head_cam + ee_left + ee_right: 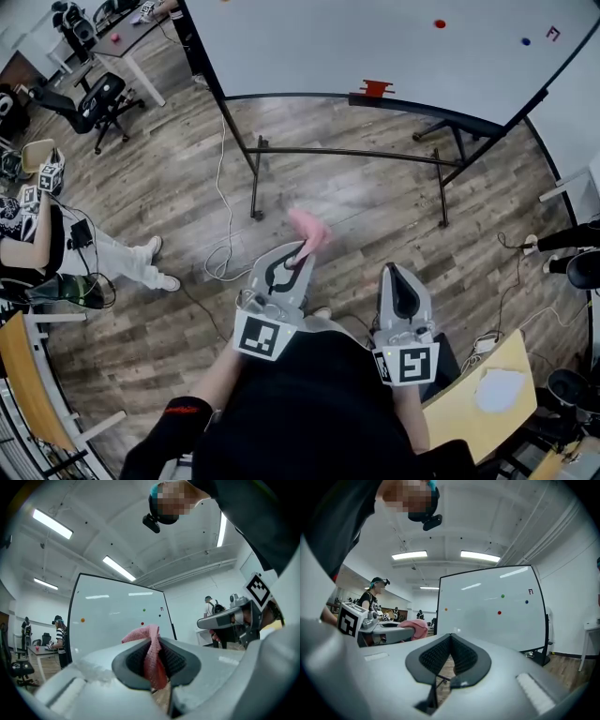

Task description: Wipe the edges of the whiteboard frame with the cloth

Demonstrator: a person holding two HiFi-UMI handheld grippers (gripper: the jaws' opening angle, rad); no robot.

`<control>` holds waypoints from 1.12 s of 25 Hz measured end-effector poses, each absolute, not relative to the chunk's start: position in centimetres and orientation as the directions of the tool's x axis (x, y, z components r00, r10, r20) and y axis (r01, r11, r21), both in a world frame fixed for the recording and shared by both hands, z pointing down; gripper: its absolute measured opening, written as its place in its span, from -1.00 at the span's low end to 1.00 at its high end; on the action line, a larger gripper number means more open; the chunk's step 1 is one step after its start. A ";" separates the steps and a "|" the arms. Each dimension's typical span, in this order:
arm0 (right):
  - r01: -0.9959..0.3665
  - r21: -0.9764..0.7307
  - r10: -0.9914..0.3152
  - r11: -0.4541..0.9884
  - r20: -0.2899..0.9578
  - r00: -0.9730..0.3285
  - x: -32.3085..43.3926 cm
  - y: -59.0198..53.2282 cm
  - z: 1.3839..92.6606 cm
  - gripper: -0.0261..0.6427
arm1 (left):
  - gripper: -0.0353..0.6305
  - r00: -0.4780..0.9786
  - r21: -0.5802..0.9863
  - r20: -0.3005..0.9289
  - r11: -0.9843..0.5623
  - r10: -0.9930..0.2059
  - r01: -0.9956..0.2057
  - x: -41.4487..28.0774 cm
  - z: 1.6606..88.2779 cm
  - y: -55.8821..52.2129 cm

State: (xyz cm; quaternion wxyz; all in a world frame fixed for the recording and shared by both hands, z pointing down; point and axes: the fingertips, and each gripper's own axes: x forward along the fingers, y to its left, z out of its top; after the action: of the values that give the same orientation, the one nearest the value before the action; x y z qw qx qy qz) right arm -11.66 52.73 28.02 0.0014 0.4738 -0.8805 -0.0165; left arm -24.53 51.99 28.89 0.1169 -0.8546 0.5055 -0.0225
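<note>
Facing the whiteboard (375, 42), the person holds both grippers out in front of the body, side by side and pointed toward it. The left gripper (298, 255) has its jaws clenched on the pink cloth (310, 229). The cloth is pinched between the dark pads and sticks up past the tips in a loose fold. The right gripper (395, 274) has its 2 jaws pressed together with nothing between them. The cloth hangs in the air over the wooden floor (169, 187), apart from the board's black frame (281, 96) and touching no edge of it. A small red object (375, 89) sits on the lower rail. Up on the white surface are 1 red dot (440, 23) and 1 blue dot (525, 41). Another person (37, 239) sits off to the left.
</note>
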 end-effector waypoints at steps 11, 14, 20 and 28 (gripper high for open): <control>-0.845 0.020 -0.845 0.535 -0.012 -0.535 -14.8 46.8 28.3 -0.92 | -0.82 0.504 -0.196 -0.092 -0.481 -0.859 -0.855 -27.7 29.5 45.7; -0.849 0.018 -0.849 0.529 -0.011 -0.529 -16.0 44.4 28.2 -0.92 | -0.82 0.514 -0.194 -0.093 -0.491 -0.853 -0.849 -28.7 29.4 43.2; -0.857 0.017 -0.857 0.516 0.010 -0.516 -17.9 39.0 28.2 -0.92 | -0.82 0.529 -0.175 -0.100 -0.508 -0.843 -0.843 -30.3 29.4 36.9; -0.876 0.022 -0.876 0.482 0.038 -0.481 -20.7 32.4 29.0 -0.92 | -0.82 0.566 -0.175 -0.091 -0.547 -0.819 -0.819 -33.0 30.0 30.1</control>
State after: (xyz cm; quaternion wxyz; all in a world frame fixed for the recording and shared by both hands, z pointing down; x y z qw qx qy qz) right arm -20.69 32.39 29.00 0.0220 0.5091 -0.8604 0.0003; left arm -32.96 30.09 29.97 0.0992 -0.8794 0.4657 -0.0009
